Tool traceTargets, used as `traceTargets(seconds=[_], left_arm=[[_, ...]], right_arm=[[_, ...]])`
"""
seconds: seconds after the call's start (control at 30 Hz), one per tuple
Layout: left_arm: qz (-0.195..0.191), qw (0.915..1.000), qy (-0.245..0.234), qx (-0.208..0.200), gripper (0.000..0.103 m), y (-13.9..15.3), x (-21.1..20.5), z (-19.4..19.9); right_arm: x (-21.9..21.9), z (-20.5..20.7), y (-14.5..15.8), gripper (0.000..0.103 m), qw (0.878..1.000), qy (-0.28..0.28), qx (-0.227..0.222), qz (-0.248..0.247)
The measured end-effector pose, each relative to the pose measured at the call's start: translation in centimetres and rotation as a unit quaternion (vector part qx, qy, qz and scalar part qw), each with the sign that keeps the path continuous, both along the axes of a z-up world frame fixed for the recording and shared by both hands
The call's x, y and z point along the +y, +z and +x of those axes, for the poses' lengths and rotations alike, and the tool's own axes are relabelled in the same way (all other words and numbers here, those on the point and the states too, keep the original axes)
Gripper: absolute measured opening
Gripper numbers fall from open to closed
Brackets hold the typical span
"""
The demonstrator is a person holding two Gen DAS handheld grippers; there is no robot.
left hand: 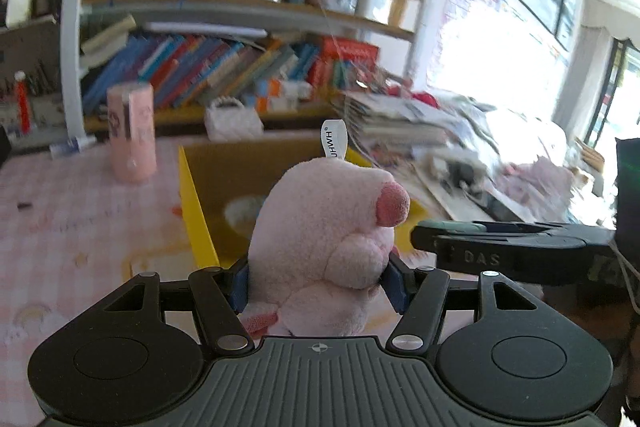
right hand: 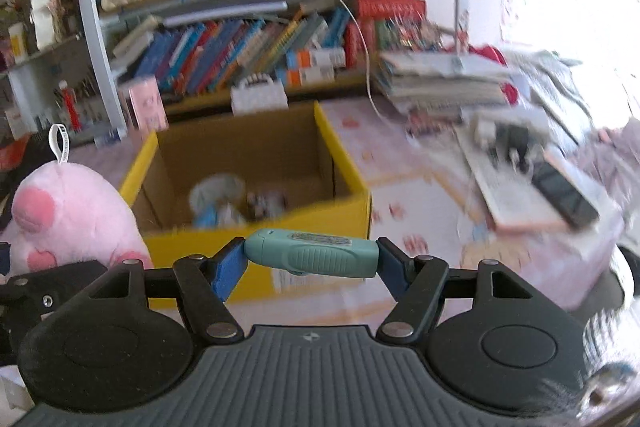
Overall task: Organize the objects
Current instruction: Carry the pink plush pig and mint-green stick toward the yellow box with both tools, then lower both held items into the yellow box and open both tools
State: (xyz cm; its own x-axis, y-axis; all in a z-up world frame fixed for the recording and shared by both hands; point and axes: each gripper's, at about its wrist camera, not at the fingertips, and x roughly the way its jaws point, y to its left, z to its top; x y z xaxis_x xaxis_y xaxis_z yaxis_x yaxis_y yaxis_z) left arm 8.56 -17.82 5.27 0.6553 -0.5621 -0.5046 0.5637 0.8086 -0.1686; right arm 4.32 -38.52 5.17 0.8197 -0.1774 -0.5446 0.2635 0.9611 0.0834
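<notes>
Pink checked cloth covers the table [left hand: 72, 227], and a big bookshelf [right hand: 240, 39] full of books stands behind it. On the table sits a yellow cardboard box [right hand: 256, 183] with its top open — a few small things lie at the bottom, too blurry to name. A pile of books and papers [right hand: 444, 83] sits to the right of the box.

The left gripper [left hand: 318, 285] points forward and level, close to the near edge of the box. Its blue pads squeeze a soft pink plush toy [left hand: 324, 227] from both sides, so the toy sits up above the table. A white tag [left hand: 333, 139] sticks up from the toy's top.

The right gripper [right hand: 312, 259] is just beside the left one, also level, in front of the box. Its fingers are closed part way on a small teal device [right hand: 312, 257] — it lies sideways between the blue pads, held by its two ends.
</notes>
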Motion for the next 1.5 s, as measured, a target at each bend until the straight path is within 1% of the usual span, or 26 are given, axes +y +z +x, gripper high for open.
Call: traceTargets(seconds=[0.2,0.3,0.43,0.5,0.63,0.77,0.83,0.93,1.07,1.13,1.27,1.37,1.5], left_arm=[[-0.001,0.9980,0.061,-0.018,0.063,0.8,-2.4,4.4],[0.016,0.9961,0.086,-0.011,0.063,0.3,-3.7,6.8],[0.054,0.9922,0.112,-0.008,0.063,-0.9,-5.4,9.1],[0.066,0.9905,0.120,-0.005,0.063,-1.5,-5.8,9.9],[0.083,0.9893,0.120,-0.006,0.064,-2.2,-6.8,10.8],[0.113,0.9868,0.116,-0.002,0.064,-3.1,-8.0,12.1],[0.121,0.9861,0.113,0.003,0.065,-3.5,-8.5,12.7],[0.132,0.9855,0.106,0.014,0.066,-4.0,-9.0,13.5],[0.135,0.9856,0.096,0.034,0.068,-4.8,-9.4,14.0],[0.137,0.9852,0.093,0.043,0.069,-5.2,-9.5,14.3],[0.135,0.9840,0.102,0.056,0.071,-5.6,-9.2,14.7],[0.136,0.9842,0.102,0.051,0.074,-5.5,-9.0,14.4],[0.118,0.9876,0.099,0.032,0.079,-4.8,-8.5,13.8]], right_arm=[[-2.1,4.3,0.9,0.067,0.999,0.037,-0.023,-0.022],[-2.5,6.6,0.6,0.067,0.997,0.061,-0.021,-0.043],[-2.6,9.4,-0.6,0.067,0.993,0.100,-0.002,-0.070],[-2.4,10.4,-1.3,0.067,0.989,0.120,0.007,-0.082],[-1.7,11.7,-2.6,0.067,0.981,0.159,0.023,-0.108],[-0.9,13.1,-3.9,0.067,0.970,0.200,0.046,-0.130],[-0.6,13.8,-4.4,0.067,0.964,0.222,0.059,-0.135],[-0.5,14.7,-4.7,0.067,0.959,0.241,0.070,-0.132],[-0.6,15.5,-5.1,0.068,0.954,0.254,0.082,-0.134],[-0.7,15.8,-5.4,0.068,0.954,0.257,0.088,-0.129],[-0.8,16.4,-5.8,0.068,0.953,0.262,0.100,-0.117],[-0.9,16.9,-6.1,0.068,0.952,0.264,0.108,-0.109],[-0.8,17.1,-6.2,0.068,0.951,0.267,0.115,-0.108]])
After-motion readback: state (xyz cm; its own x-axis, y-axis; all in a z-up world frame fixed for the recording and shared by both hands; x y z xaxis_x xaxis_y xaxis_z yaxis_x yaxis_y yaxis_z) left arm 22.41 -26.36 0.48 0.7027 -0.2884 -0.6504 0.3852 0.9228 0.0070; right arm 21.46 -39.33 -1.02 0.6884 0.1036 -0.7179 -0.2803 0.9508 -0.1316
